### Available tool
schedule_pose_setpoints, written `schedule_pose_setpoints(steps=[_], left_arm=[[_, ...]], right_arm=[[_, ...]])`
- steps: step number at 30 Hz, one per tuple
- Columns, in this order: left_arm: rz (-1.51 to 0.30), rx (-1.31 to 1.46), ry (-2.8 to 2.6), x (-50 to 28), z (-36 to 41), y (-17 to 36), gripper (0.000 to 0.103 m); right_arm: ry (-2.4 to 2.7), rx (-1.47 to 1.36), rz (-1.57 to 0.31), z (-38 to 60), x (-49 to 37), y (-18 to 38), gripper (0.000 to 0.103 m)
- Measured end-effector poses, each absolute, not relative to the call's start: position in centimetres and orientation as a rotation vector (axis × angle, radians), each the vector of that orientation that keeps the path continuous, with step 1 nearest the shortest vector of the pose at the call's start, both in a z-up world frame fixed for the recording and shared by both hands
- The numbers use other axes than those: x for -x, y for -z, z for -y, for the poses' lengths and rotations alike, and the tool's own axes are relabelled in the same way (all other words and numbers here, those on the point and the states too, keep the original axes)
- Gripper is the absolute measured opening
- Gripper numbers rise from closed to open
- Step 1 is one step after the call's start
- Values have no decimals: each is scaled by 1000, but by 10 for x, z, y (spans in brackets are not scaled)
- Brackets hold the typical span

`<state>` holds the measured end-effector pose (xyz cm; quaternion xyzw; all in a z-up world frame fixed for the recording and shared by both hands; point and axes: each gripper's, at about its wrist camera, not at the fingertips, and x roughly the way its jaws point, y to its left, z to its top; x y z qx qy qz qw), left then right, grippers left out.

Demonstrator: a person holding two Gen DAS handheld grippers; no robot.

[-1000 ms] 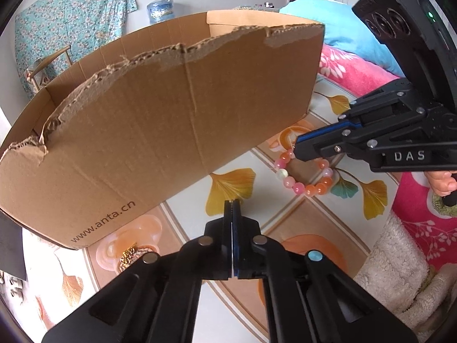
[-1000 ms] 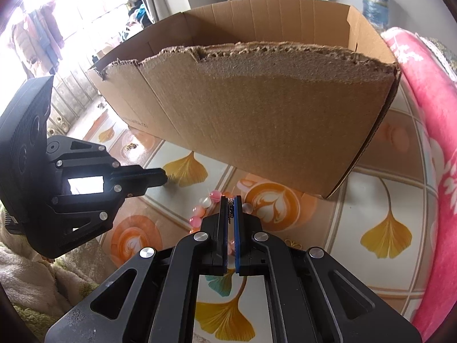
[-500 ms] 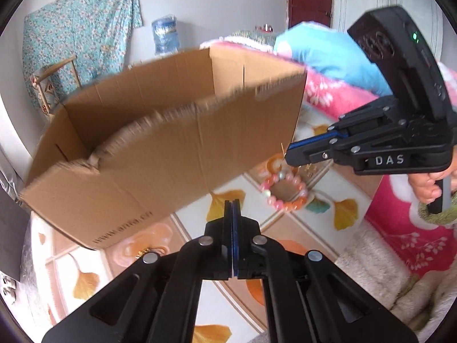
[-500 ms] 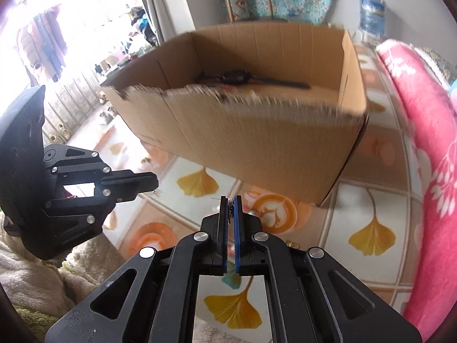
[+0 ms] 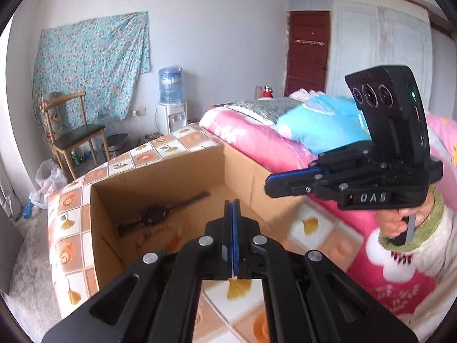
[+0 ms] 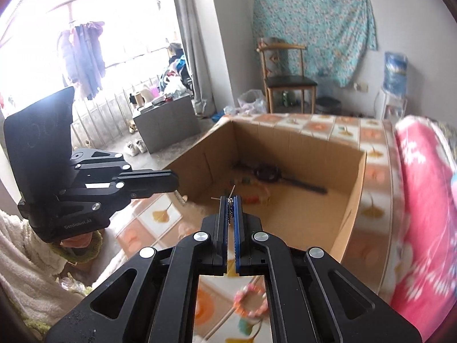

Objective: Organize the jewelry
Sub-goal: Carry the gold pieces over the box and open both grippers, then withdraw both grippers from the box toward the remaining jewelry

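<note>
1. A small metal piece of jewelry (image 6: 230, 200), thin and with fine wire ends sticking out, is pinched between the closed jaws of the right gripper (image 6: 231, 203); what kind of piece it is cannot be told at this size.
2. The piece is held above the near rim of the open cardboard box (image 6: 354, 200), probably so that it can be carried over the wall and dropped inside.
3. The left gripper (image 5: 232, 208) is closed with nothing seen between its jaws; it is judged to be kept shut simply because it has no load.
4. Inside the box a dark wristwatch (image 5: 155, 214) and a string of coloured beads (image 5: 160, 233) lie on the bottom, which suggests the box serves as the collecting place.
5. A pink and orange bead bracelet (image 6: 250, 300) lies on the tiled surface (image 5: 71, 200) below the right gripper, outside the box and not yet sorted.
6. Both grippers are held side by side and close together, tilted downward toward the box opening; the right one is gripped from below by a hand (image 5: 395, 220) in a fleecy sleeve.
7. The grip on so thin a piece looks slight, so a slip before the box is reached seems possible.
</note>
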<state>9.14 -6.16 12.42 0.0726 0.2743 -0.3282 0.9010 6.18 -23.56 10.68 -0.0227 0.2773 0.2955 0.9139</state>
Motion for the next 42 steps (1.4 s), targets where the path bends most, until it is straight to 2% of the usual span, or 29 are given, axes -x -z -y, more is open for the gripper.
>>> schedule_pose_setpoints(steps=[7, 12, 14, 17, 20, 25, 27, 31, 34, 37, 42], left_arm=[[-872, -41, 682, -190, 85, -85, 0], [-1024, 18, 709, -224, 99, -60, 1], [-1052, 28, 708, -230, 104, -54, 1], [-1076, 69, 706, -241, 104, -47, 2], [-1083, 141, 725, -248, 99, -44, 10], [-1045, 175, 731, -248, 92, -49, 13], [-1024, 177, 729, -246, 89, -54, 16], [-963, 167, 723, -233, 81, -71, 21], [-897, 128, 711, -213, 70, -87, 30], [-815, 90, 684, -183, 53, -105, 45], [-702, 37, 614, -130, 13, -125, 75]], right_arm=[[-568, 55, -757, 236, -142, -82, 2], [-528, 25, -863, 245, -177, -60, 2], [-520, 13, -878, 248, -185, -57, 6], [-490, -4, -863, 254, -191, -58, 8], [-481, -21, -835, 260, -191, -64, 13], [-463, -35, -784, 267, -182, -74, 16], [-450, -42, -761, 271, -174, -80, 27], [-427, -51, -714, 278, -156, -92, 41], [-419, -51, -667, 279, -132, -102, 49], [-435, -59, -603, 277, -97, -114, 57], [-505, -60, -518, 264, -35, -117, 70]])
